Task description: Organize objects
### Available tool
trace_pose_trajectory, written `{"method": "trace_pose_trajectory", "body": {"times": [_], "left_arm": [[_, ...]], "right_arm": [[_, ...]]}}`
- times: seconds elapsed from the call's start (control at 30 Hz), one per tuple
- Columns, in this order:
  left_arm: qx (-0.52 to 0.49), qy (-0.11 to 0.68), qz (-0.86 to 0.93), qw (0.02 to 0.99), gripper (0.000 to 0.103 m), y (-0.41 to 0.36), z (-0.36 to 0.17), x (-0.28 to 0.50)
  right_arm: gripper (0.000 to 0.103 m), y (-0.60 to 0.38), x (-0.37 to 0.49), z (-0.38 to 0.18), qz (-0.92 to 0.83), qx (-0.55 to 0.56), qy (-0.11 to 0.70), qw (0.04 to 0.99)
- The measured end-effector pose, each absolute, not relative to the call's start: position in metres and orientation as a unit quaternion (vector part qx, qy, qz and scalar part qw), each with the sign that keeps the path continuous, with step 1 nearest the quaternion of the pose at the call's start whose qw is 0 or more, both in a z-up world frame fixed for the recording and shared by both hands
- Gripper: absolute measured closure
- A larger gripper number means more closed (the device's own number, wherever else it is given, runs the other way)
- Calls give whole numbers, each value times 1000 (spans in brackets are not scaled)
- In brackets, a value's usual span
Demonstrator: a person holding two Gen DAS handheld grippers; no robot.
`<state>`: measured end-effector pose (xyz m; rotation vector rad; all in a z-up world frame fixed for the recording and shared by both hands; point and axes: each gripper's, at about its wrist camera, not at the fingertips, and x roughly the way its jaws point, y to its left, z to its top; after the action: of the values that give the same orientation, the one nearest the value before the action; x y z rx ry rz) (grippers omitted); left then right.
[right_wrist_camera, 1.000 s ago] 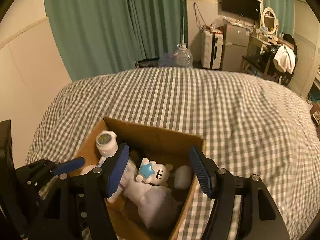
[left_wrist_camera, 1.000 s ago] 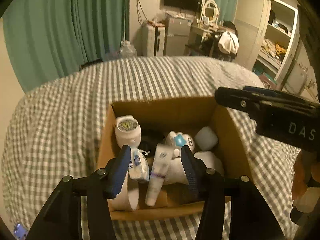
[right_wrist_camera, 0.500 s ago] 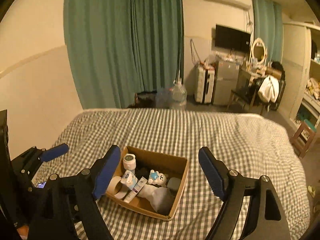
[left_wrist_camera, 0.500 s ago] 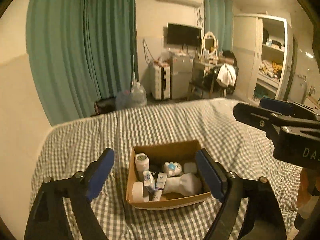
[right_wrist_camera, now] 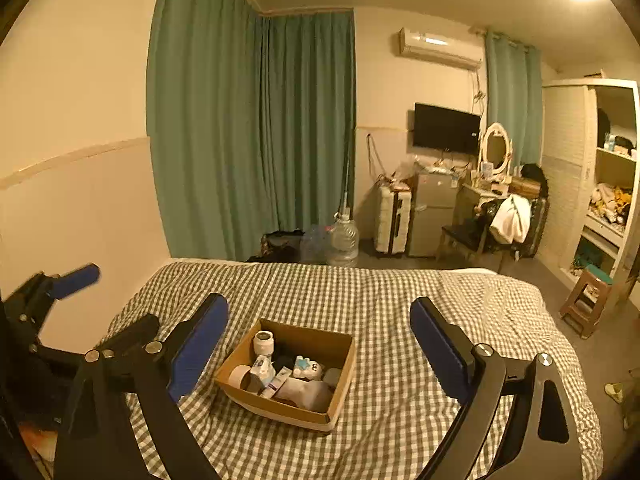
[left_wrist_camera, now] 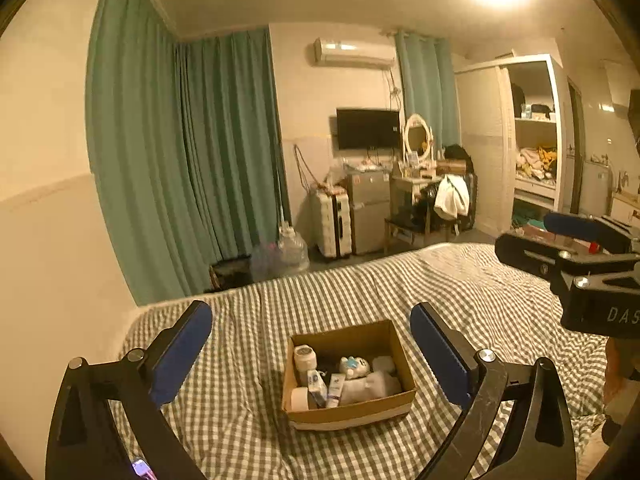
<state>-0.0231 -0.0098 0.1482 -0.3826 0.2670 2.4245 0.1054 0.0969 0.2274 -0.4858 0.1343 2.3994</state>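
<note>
Your left gripper [left_wrist_camera: 311, 334] and right gripper [right_wrist_camera: 319, 330] both gape wide, empty. One cardboard box [right_wrist_camera: 340, 394] on the bed [right_wrist_camera: 400, 300]; its packed contents blur together, uncountable.

Left tongs [left_wrist_camera: 310, 342] spread wide, empty, right tongs [right_wrist_camera: 318, 338] likewise — both held high, side by side

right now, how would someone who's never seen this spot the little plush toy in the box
On the checked bed sits an open cardboard box. The plush toy lies near its middle, the only white figure with a face and a blue star on its head.
</note>
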Motion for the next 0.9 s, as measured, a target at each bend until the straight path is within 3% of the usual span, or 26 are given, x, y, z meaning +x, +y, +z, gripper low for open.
{"method": "trace_pose_trajectory", "body": {"times": [0.4,0.9], "left_arm": [[-125,62,944,298,0,-37,92,-4],[-157,63,957,237,0,-43,-11,-11]], "right_arm": [[1,71,152,168,921,-117,47,368],[1,74,123,20,912,-187,46,361]]}}
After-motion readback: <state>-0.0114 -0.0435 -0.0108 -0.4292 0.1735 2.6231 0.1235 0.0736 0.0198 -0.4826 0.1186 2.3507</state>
